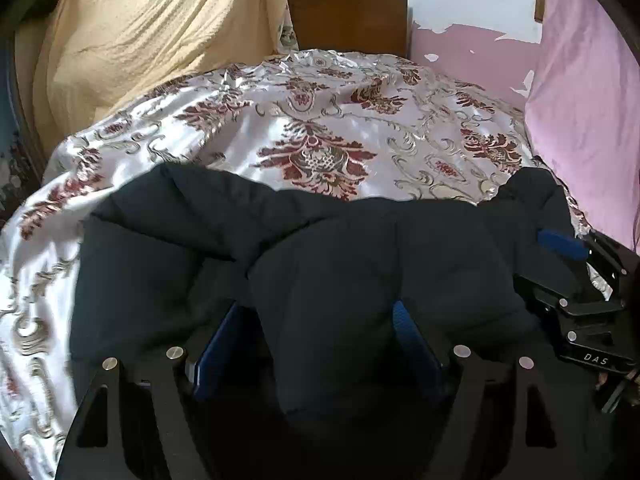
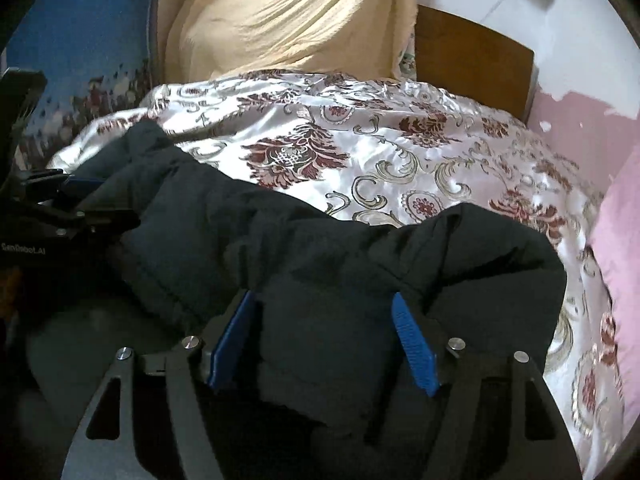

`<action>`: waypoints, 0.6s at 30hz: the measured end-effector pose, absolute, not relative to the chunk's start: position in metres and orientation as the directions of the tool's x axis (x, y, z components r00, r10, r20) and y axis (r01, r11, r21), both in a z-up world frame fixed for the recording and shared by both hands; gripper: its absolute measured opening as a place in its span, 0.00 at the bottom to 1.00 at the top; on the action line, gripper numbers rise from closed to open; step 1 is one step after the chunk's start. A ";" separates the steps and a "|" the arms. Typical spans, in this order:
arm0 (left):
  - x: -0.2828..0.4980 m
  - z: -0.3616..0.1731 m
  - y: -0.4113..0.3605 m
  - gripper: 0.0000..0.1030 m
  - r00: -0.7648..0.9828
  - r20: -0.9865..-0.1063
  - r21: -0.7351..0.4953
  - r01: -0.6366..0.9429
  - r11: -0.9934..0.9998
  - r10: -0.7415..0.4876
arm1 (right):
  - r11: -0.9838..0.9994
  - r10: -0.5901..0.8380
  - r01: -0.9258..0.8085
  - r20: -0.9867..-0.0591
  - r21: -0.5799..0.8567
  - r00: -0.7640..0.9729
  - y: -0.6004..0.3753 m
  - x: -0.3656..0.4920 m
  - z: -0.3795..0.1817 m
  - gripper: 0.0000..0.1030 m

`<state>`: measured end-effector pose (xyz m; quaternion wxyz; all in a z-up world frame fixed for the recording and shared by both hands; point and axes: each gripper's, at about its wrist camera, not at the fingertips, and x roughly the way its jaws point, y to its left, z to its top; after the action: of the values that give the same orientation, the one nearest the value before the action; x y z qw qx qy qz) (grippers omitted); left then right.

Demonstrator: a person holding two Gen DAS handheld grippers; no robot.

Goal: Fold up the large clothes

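Observation:
A dark navy padded jacket (image 1: 280,248) lies bunched across the near part of the bed; it also fills the lower half of the right wrist view (image 2: 320,248). My left gripper (image 1: 316,328) is shut on a thick fold of the jacket between its blue pads. My right gripper (image 2: 324,332) is likewise shut on a thick fold of the jacket. The right gripper shows at the right edge of the left wrist view (image 1: 576,280). The left gripper shows at the left edge of the right wrist view (image 2: 60,204).
The bed has a shiny white bedspread with red floral patterns (image 1: 320,128). A yellow cloth (image 1: 140,40) hangs at the back left. A wooden headboard (image 1: 348,12) stands behind. A pink cloth (image 1: 588,100) hangs at the right.

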<state>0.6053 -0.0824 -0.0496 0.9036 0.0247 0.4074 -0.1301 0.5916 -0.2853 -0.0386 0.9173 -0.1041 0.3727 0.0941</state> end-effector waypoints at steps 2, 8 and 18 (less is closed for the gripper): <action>0.615 -0.060 -0.087 0.76 0.648 -0.733 -0.046 0.260 0.965 -0.209 | 0.958 0.082 -0.250 -0.702 -0.140 0.707 -0.283 0.600 -0.045 0.64; 0.646 -0.076 -0.095 0.76 0.641 -0.742 -0.048 0.238 0.970 -0.194 | 0.968 0.073 -0.225 -0.733 -0.111 0.676 -0.286 0.642 -0.064 0.64; 0.670 -0.088 -0.099 0.76 0.658 -0.727 -0.060 0.222 0.973 -0.195 | 0.978 0.089 -0.196 -0.703 -0.072 0.705 -0.290 0.670 -0.082 0.65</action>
<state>0.6699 -0.0993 -0.0883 0.9104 0.0169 0.3971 -0.1146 0.6698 -0.2897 -0.0821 0.9206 -0.0708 0.3761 0.0775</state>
